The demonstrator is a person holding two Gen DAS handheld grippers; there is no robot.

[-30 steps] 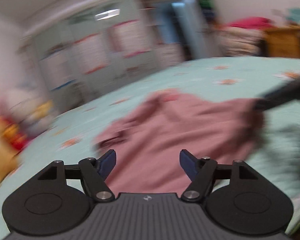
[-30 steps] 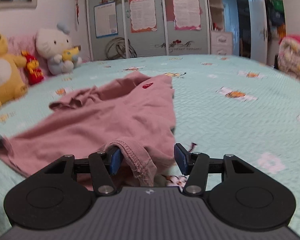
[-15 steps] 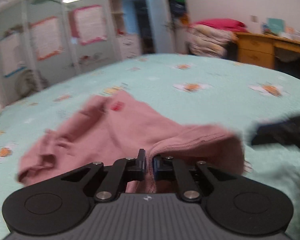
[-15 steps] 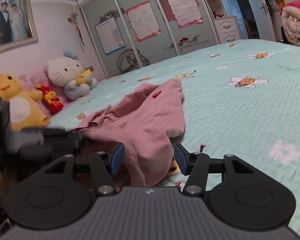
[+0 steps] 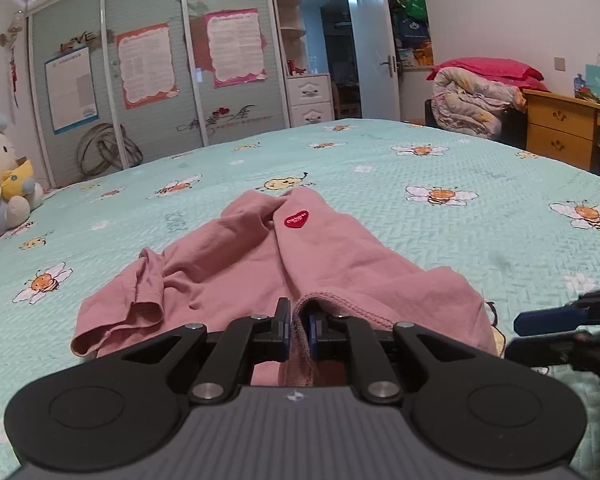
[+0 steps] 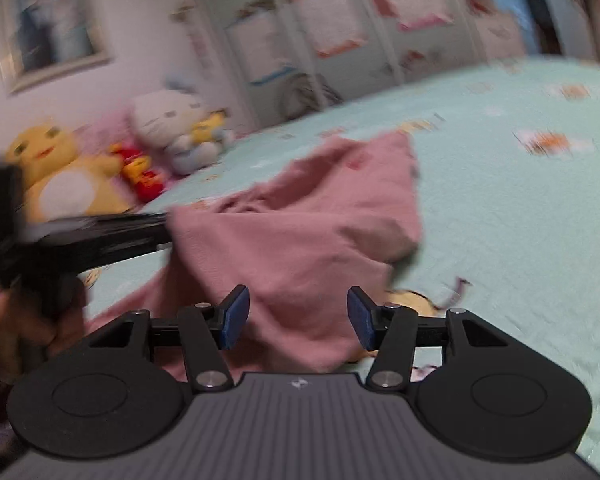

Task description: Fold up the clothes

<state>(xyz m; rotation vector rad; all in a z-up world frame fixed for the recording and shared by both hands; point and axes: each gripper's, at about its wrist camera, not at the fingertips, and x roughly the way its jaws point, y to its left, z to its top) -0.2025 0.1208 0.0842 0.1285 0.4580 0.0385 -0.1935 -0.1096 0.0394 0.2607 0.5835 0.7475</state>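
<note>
Garment: we see a pink shirt [image 5: 236,276], crumpled, mid-frame in the left wrist view.
Badge: red heart patch [image 5: 296,219], above centre.
Hem: stitched edge [image 5: 342,304] raised, lower centre.
Sleeve: bunched, lower left.

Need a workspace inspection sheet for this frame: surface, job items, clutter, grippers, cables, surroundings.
Surface: bed cover, mint green with a bee print, mostly bare.
Job's things: pink shirt, crumpled, red heart patch up, one sleeve bunched.
Clutter: nothing seen on the bed near the shirt.
Grippers: left gripper shut on the shirt's hem. Right gripper has just been closing; jaws apart, cloth between them, not pinched.
Cables: nothing seen.
Surroundings: plush toys at the bed edge, wardrobe, rolled quilt, wooden desk.
</note>
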